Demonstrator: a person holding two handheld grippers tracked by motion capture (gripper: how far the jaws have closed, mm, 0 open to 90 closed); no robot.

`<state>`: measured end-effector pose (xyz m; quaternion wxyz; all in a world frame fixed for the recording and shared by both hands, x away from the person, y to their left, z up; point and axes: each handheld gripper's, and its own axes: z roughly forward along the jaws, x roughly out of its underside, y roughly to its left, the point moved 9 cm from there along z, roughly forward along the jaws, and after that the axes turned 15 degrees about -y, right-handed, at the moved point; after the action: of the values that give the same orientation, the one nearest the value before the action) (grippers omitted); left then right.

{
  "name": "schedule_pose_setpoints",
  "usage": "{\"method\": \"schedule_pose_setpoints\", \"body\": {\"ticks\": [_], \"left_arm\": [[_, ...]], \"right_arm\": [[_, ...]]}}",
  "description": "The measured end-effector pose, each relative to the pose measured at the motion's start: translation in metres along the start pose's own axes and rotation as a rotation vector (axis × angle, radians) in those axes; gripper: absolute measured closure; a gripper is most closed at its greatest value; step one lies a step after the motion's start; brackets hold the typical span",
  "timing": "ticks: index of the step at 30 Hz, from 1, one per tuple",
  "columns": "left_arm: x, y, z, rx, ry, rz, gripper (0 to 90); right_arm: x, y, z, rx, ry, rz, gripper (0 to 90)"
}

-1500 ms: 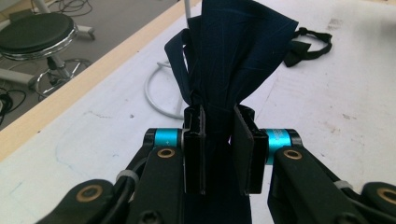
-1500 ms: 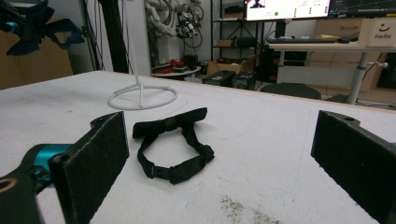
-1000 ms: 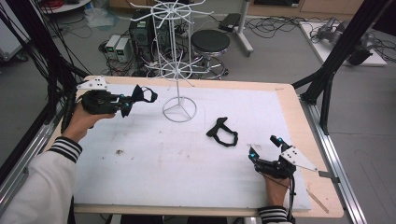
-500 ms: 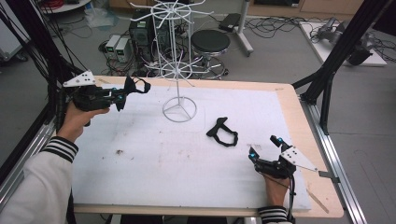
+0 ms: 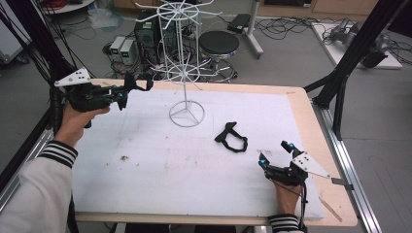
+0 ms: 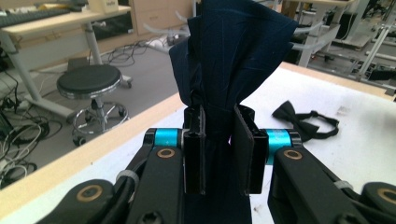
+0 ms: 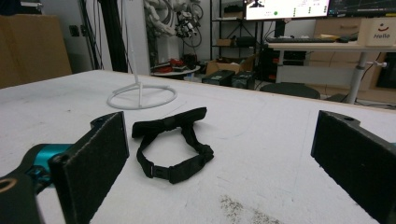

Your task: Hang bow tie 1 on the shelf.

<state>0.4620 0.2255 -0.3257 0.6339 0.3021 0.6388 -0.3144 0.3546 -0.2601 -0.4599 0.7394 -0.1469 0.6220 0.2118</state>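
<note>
My left gripper [image 5: 125,92] is raised over the table's far left corner, shut on a dark navy bow tie [image 5: 139,83]. In the left gripper view, the navy bow tie [image 6: 233,51] stands up between the pinched fingers [image 6: 195,149]. A second, black bow tie [image 5: 232,137] with its strap lies flat on the white mat, right of the middle. My right gripper [image 5: 274,154] rests near the front right, open, pointing at the black bow tie [image 7: 173,140] a short way ahead of it. Nothing is between its pads [image 7: 93,163].
A white wire display rack [image 5: 186,58] stands at the back middle of the mat, its ring base [image 7: 141,97] on the white mat [image 5: 145,170]. The wooden table edge [image 5: 311,126] runs along the right. Beyond the table are a black stool [image 5: 219,42] and floor cables.
My left gripper has carried the navy bow tie to the left, away from the rack and slightly higher. The right gripper and the black bow tie have not moved.
</note>
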Motion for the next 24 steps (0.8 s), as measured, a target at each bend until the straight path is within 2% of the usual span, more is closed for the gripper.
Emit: {"method": "schedule_pose_setpoints", "body": {"ticks": [4, 16, 20, 24], "left_arm": [[-0.013, -0.003, -0.002, 0.01, -0.025, 0.012, 75.1], [-0.022, -0.005, -0.007, 0.011, -0.04, 0.027, 75.1], [-0.031, -0.009, -0.006, 0.029, -0.059, 0.027, 75.1], [-0.031, -0.014, -0.001, 0.051, -0.056, 0.027, 75.1]], "right_arm": [[0.0, 0.0, 0.0, -0.001, 0.002, 0.002, 3.3], [0.0, 0.0, 0.0, -0.001, 0.002, 0.0, 3.3], [0.0, 0.0, 0.0, -0.003, 0.002, -0.004, 3.3], [0.0, 0.0, 0.0, -0.002, 0.002, -0.008, 3.3]]}}
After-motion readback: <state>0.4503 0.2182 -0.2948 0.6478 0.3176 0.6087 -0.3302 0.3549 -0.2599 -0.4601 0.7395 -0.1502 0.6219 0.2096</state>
